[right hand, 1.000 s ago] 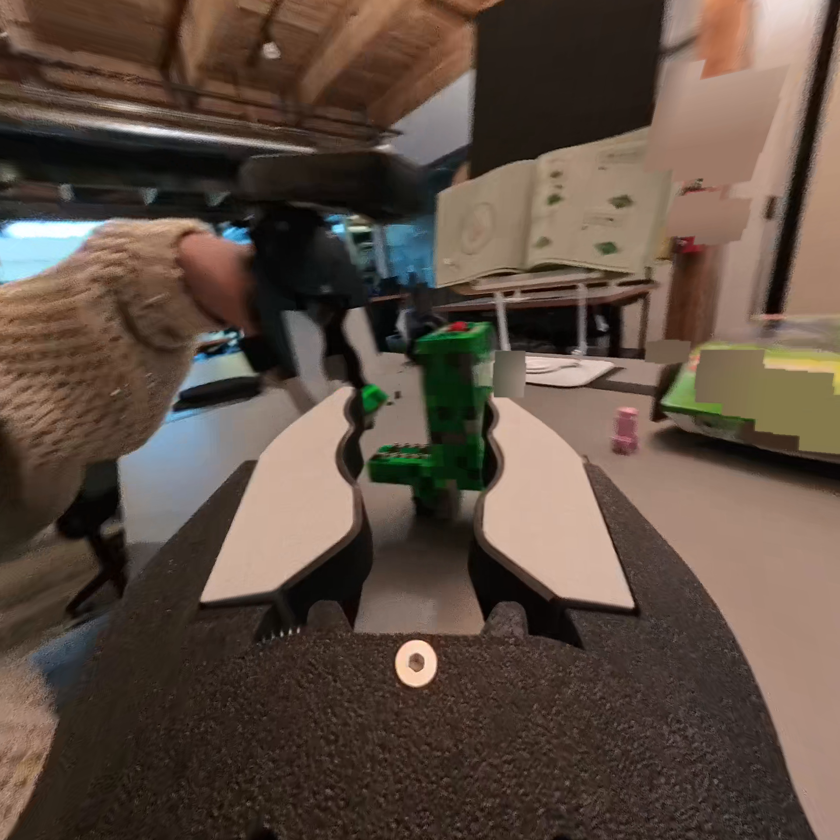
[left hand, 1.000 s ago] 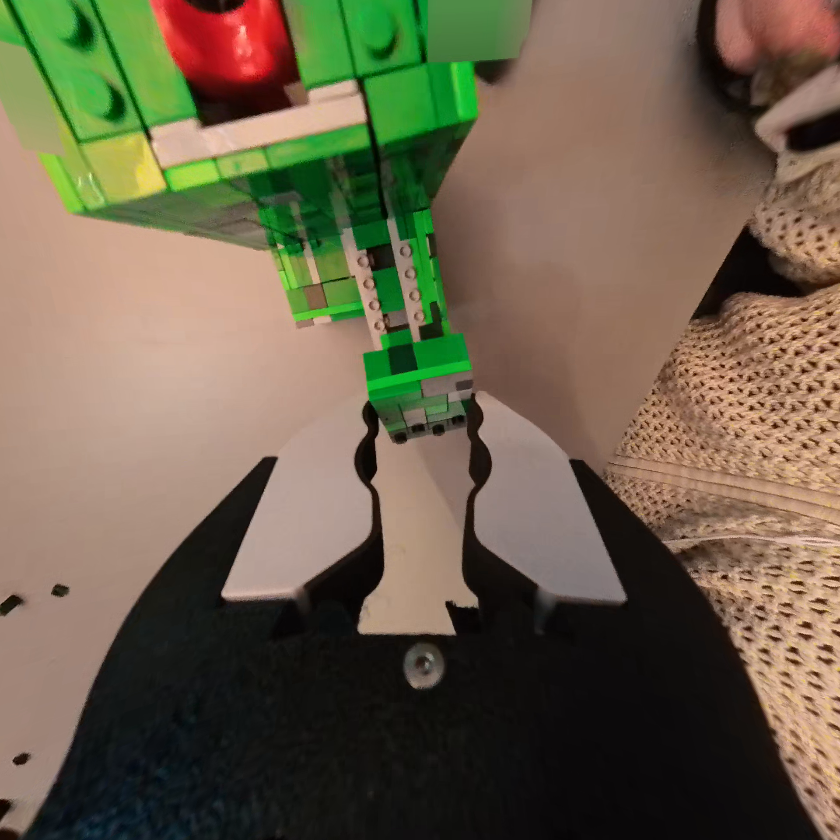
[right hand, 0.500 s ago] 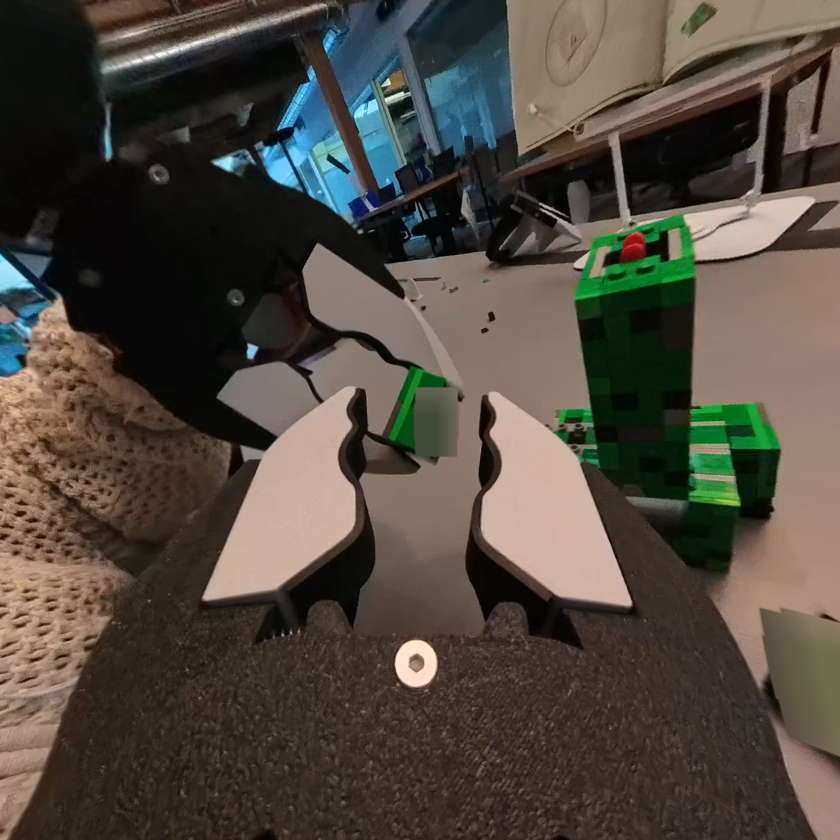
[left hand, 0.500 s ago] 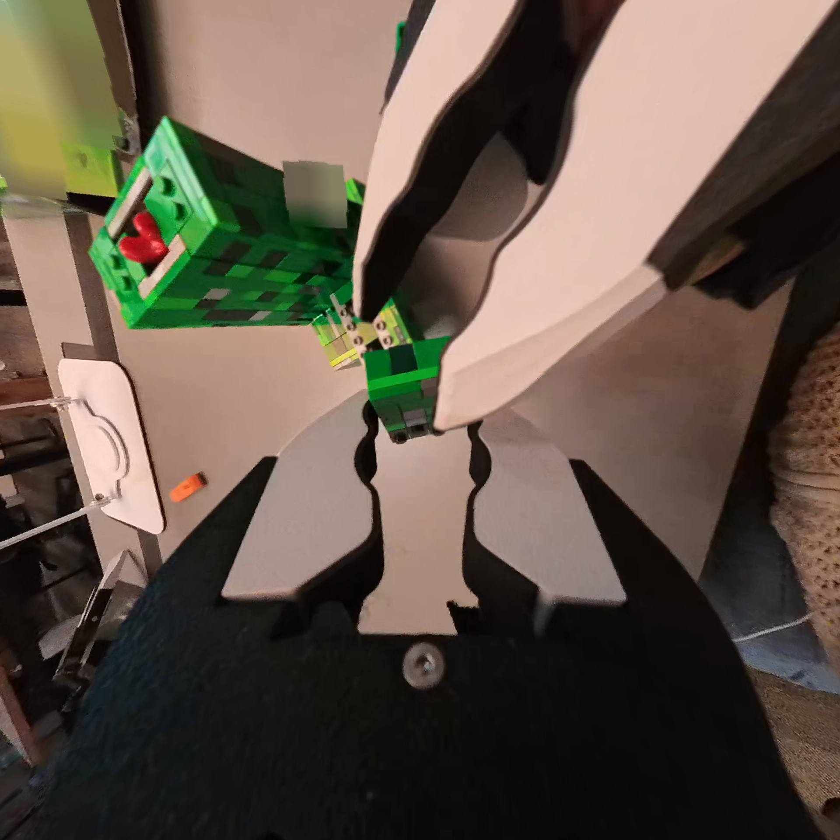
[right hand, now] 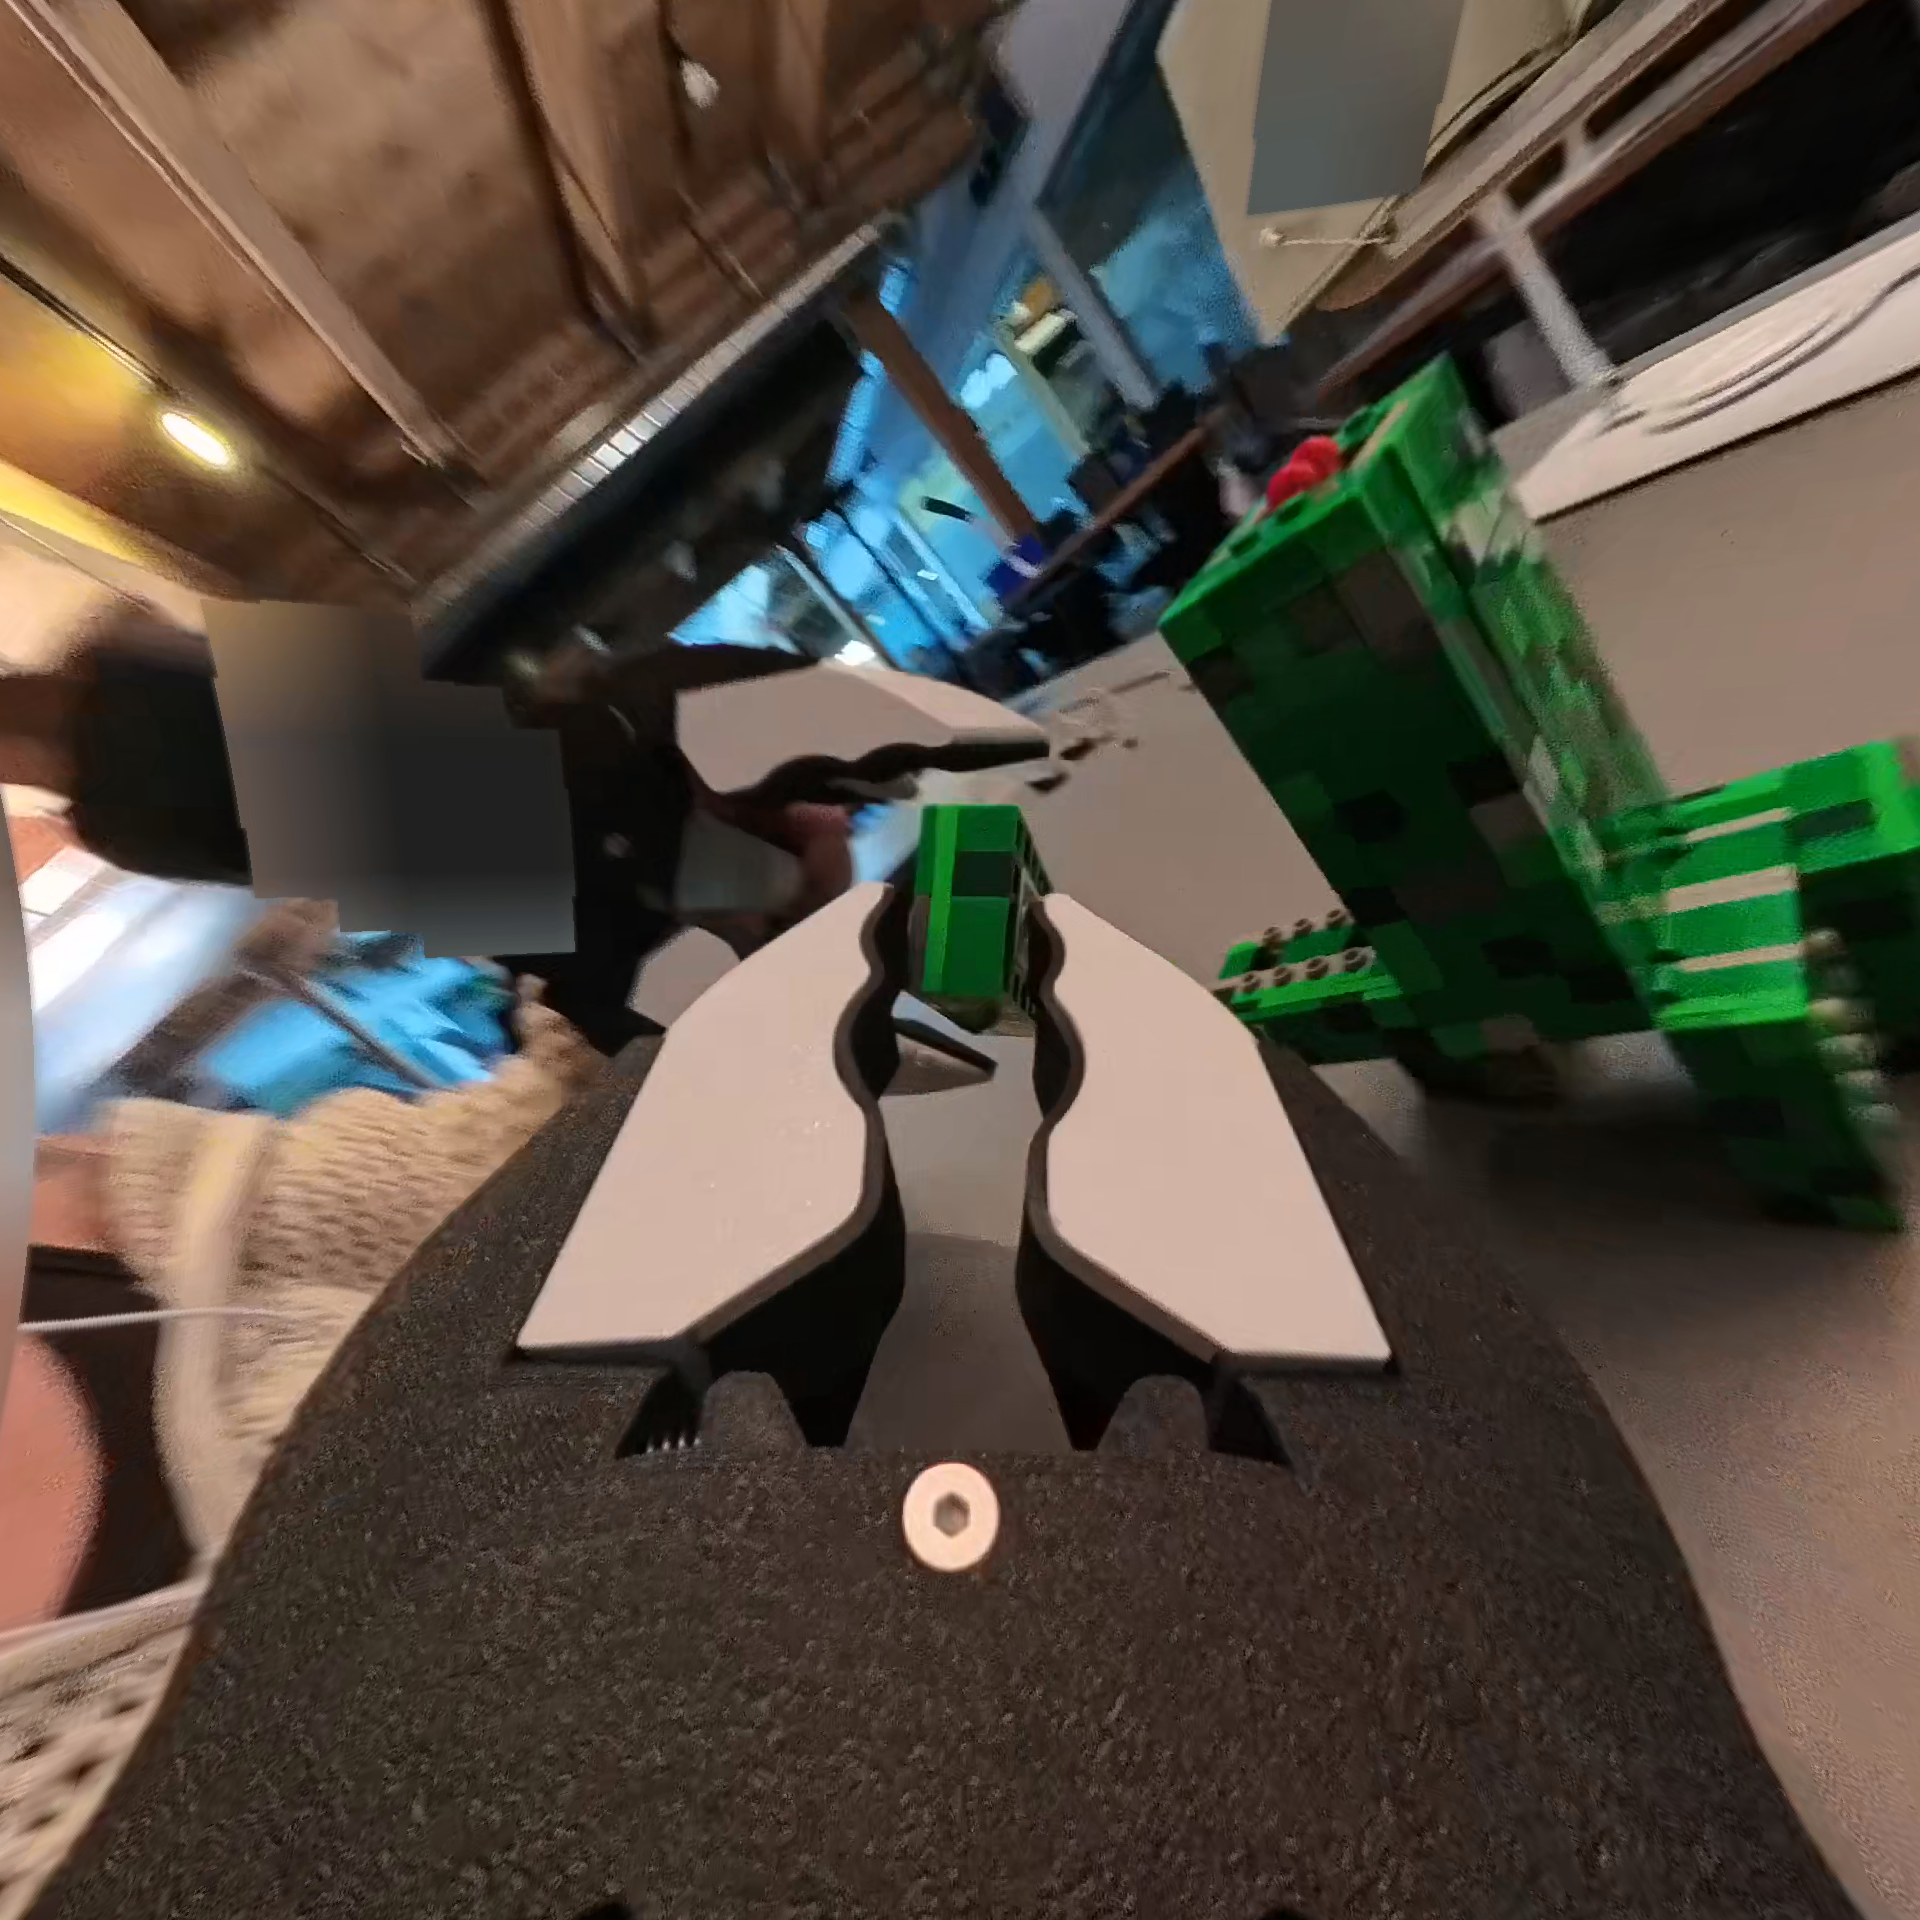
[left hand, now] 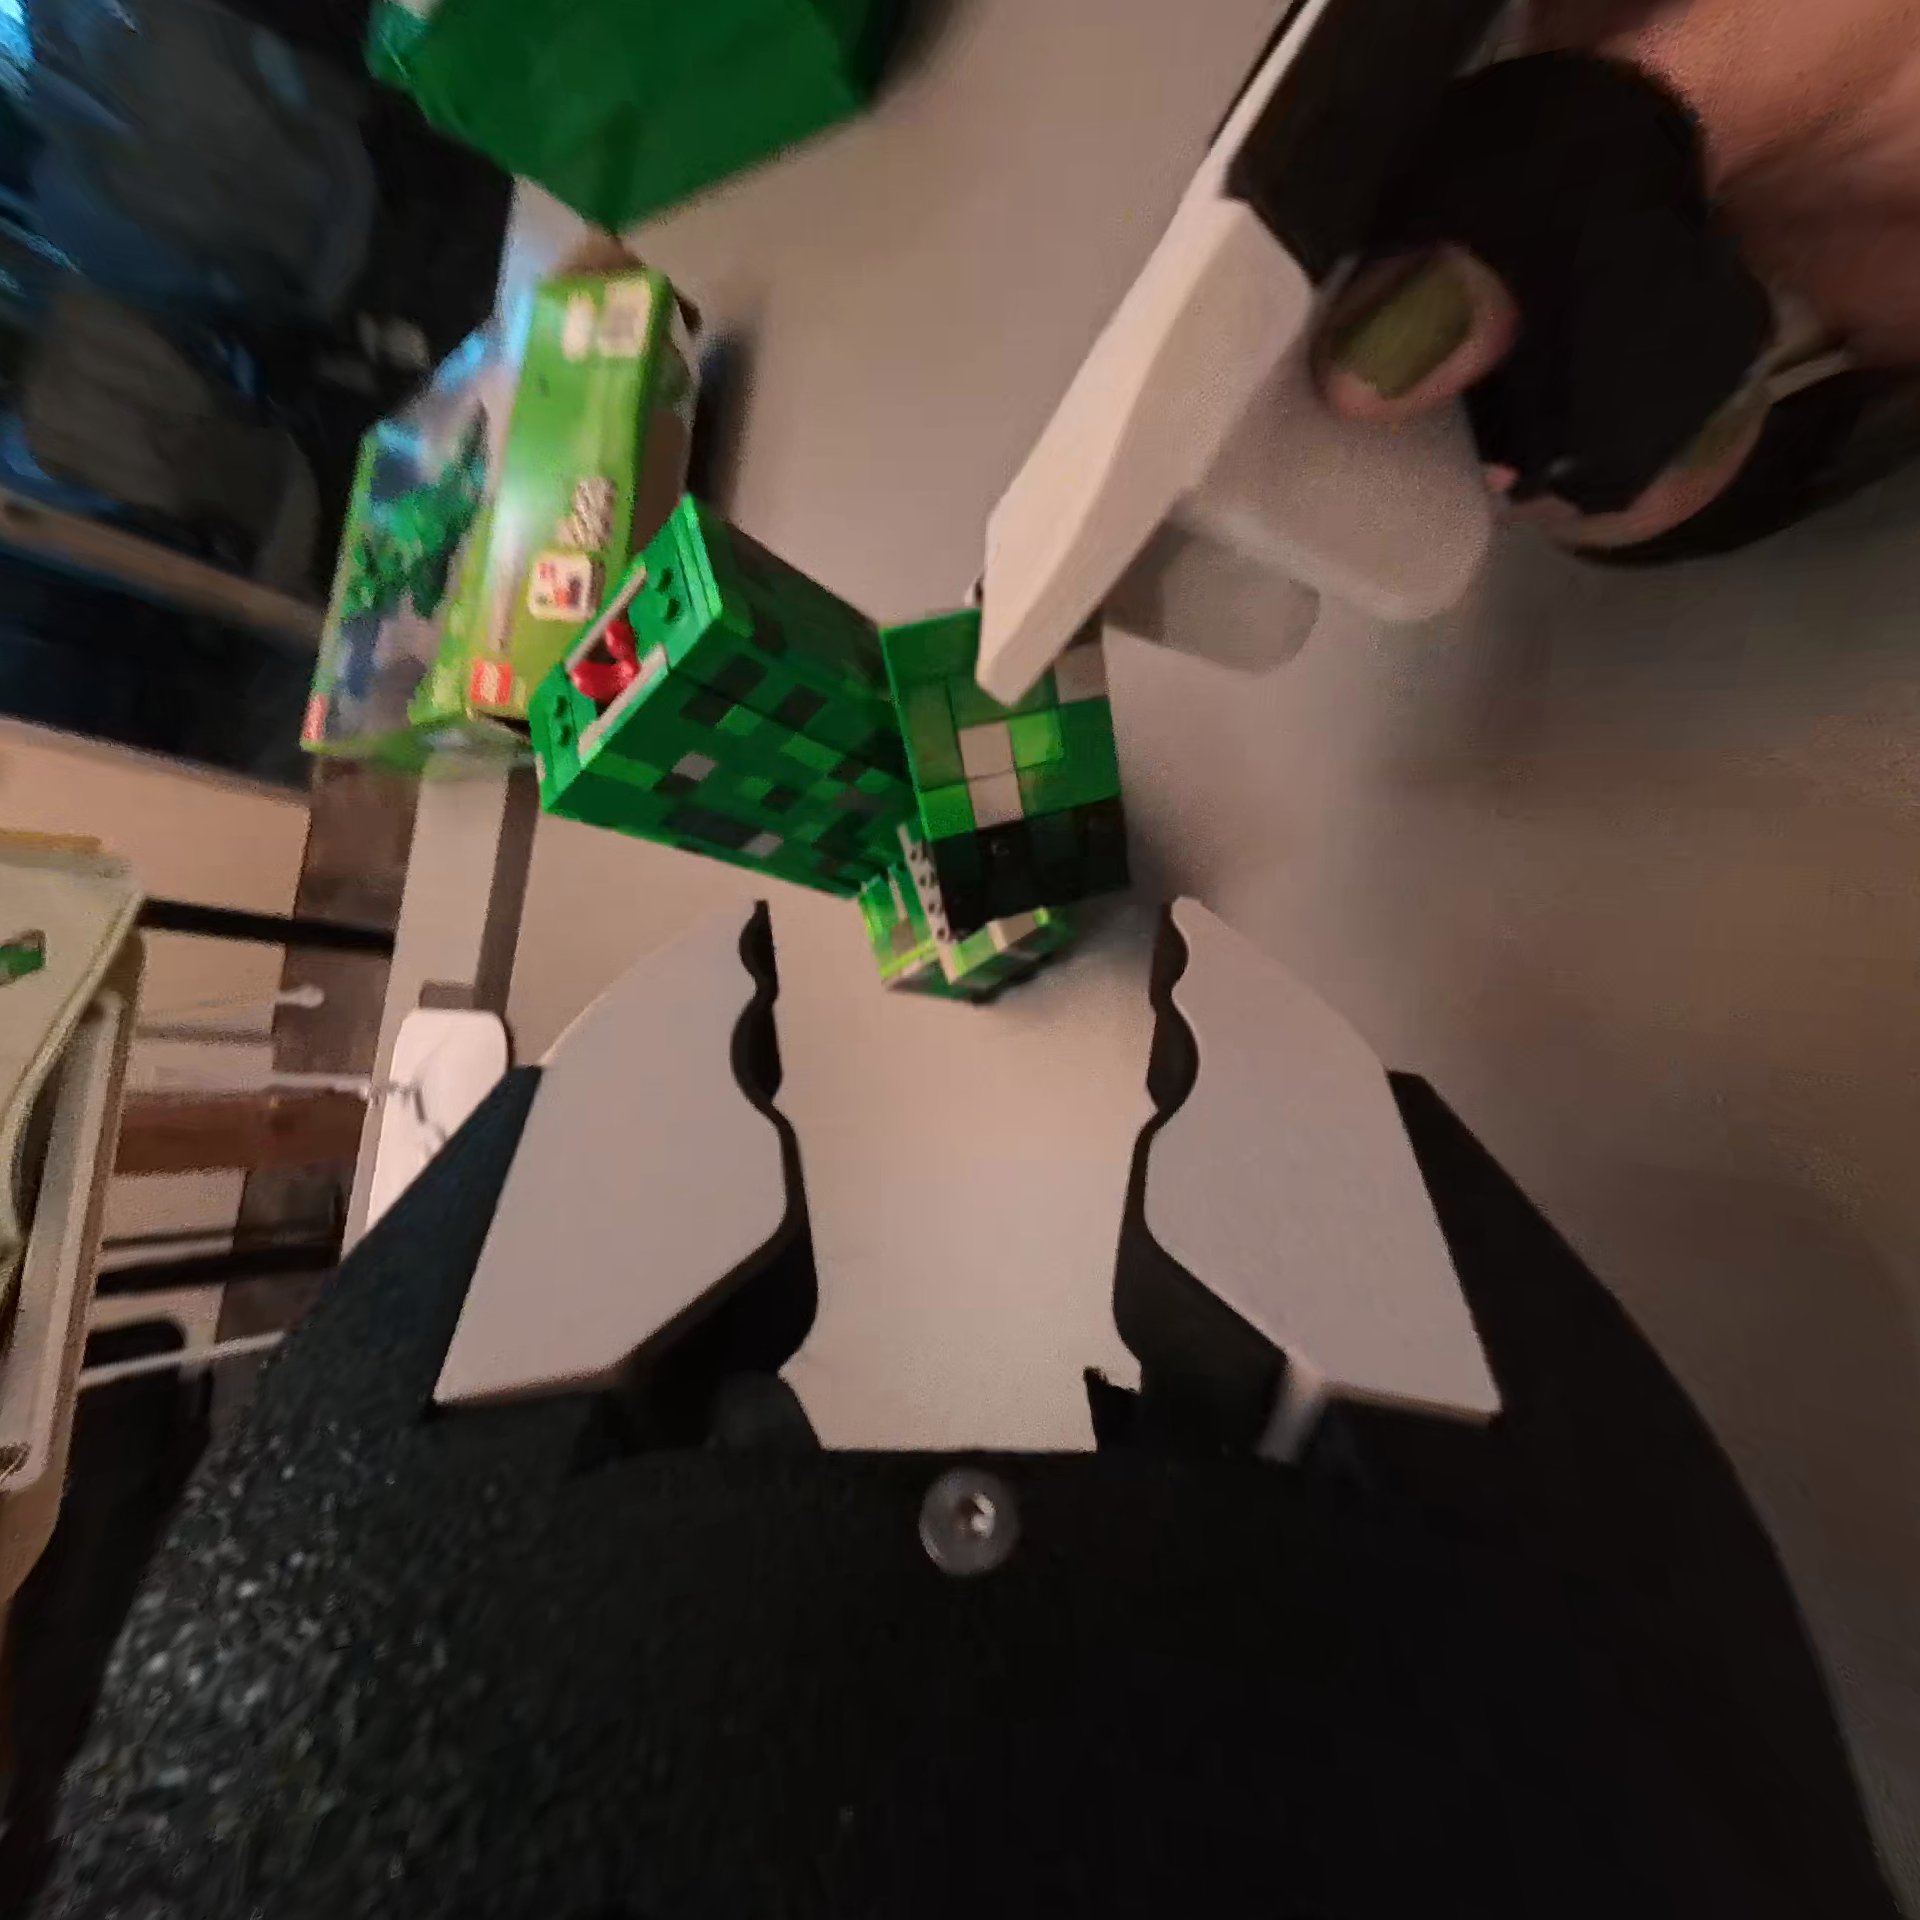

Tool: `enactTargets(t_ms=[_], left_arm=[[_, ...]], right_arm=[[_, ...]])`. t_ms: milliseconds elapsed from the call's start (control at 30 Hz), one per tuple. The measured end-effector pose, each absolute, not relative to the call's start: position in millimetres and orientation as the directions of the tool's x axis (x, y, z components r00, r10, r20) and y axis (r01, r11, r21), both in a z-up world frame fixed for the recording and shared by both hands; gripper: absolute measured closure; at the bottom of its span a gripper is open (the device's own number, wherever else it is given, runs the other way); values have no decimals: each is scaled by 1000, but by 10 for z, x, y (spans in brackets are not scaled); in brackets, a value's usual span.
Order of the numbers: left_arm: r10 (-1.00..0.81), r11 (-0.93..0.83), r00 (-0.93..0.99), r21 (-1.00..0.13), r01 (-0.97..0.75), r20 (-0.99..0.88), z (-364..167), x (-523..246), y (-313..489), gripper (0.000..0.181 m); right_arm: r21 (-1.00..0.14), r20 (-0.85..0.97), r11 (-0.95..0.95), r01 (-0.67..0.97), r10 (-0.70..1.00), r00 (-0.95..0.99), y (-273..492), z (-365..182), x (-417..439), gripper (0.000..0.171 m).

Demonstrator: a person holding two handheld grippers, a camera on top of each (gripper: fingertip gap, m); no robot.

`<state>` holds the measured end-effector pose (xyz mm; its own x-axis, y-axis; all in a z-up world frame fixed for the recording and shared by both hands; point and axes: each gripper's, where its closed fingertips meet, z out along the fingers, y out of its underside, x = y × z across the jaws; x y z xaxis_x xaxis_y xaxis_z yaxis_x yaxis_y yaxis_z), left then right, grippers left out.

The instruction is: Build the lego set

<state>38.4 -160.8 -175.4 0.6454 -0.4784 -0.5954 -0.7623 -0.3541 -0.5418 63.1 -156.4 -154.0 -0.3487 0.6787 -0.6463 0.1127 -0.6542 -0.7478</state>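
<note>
A tall green brick model (left hand: 727, 727) with a red piece in its open top stands on the grey table (left hand: 1455, 935); it also shows in the right wrist view (right hand: 1455, 779). My right gripper (right hand: 964, 904) is shut on a small green brick block (right hand: 971, 894), held just left of the model's base. In the left wrist view one of its fingers (left hand: 1122, 447) lies over that block (left hand: 1008, 769). My left gripper (left hand: 966, 925) is open and empty, just short of the block. Its upper finger (right hand: 862, 717) shows behind the block in the right wrist view.
A green set box (left hand: 499, 520) lies beyond the model. An open instruction booklet (left hand: 42, 997) on a stand with a white base (left hand: 436, 1081) is at the left. A person's hand (left hand: 1766, 156) holds the right gripper. A knitted sleeve (right hand: 312, 1164) is at the left.
My left gripper has let go of the small green block, opened and drawn back. My right gripper has closed on the block and now holds it beside the model.
</note>
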Motion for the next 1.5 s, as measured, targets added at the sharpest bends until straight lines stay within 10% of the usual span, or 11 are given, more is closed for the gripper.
enactTargets(t_ms=[33, 500, 867, 1500], left_arm=[[-472, -314, 655, -581, -751, -590, -1753, 411, -1614, 111], [-252, -44, 769, -787, -615, -587, -1690, 511, -1551, 146], [-282, -500, 955, -836, -226, -89, -1963, 243, -1498, 146], [-221, -619, 975, -776, -126, 18, -2200, 222, -1343, 146]], right_arm=[[-703, -683, -701, 118, 620, -386, -1553, -1521, 647, 150], [-480, -785, -859, 180, 328, -526, -1536, -1505, 614, 153], [-897, -357, -381, -224, 924, -139, -953, -1491, 894, 119], [-954, -210, -229, -193, 971, -113, -1065, -1539, 886, 121]])
